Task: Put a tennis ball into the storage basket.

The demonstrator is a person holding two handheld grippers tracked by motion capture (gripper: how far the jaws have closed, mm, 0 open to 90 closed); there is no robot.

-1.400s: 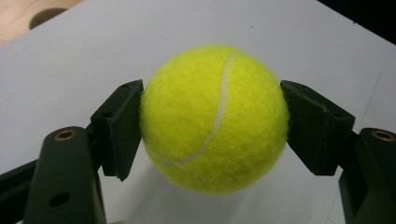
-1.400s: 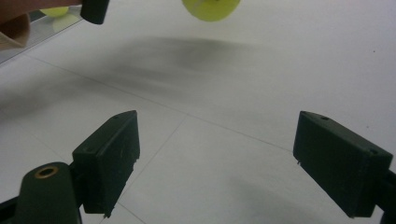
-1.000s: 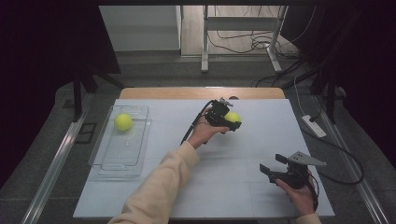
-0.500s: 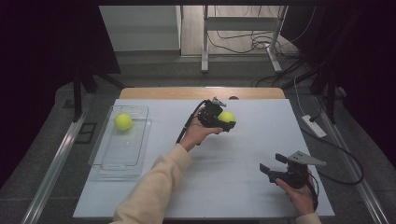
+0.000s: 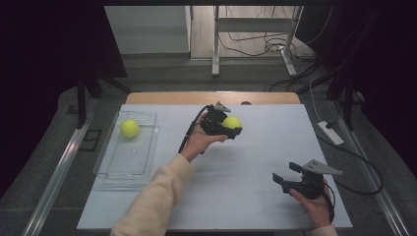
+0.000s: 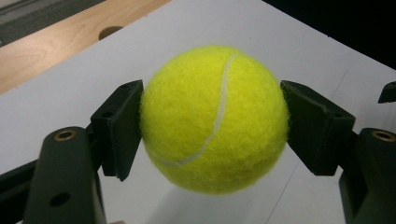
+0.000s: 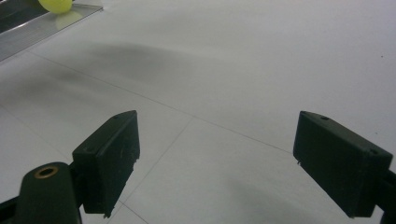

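Left gripper (image 5: 235, 128) clamps tennis ball (image 6: 214, 119) — lifted clear of the table (image 5: 246, 196)

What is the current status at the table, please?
Left hand-held gripper shut on tennis ball, lifted. Right hand-held gripper open, idle. Second ball in clear tray. Path unobstructed.

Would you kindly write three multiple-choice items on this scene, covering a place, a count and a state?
1. Where does the second tennis ball lie?
A. in the clear tray
B. on the floor
C. in the right claw

2. How many tennis balls are in sight?
A. one
B. two
C. four

3. How does the left claw stand?
A. open, holding nothing
B. shut on a tennis ball
C. lying on the table

Answers: 1 A, the ball sits inside the tray at the table's left. 2 B, one in the tray, one gripped. 3 B, both jaws press the ball's sides.
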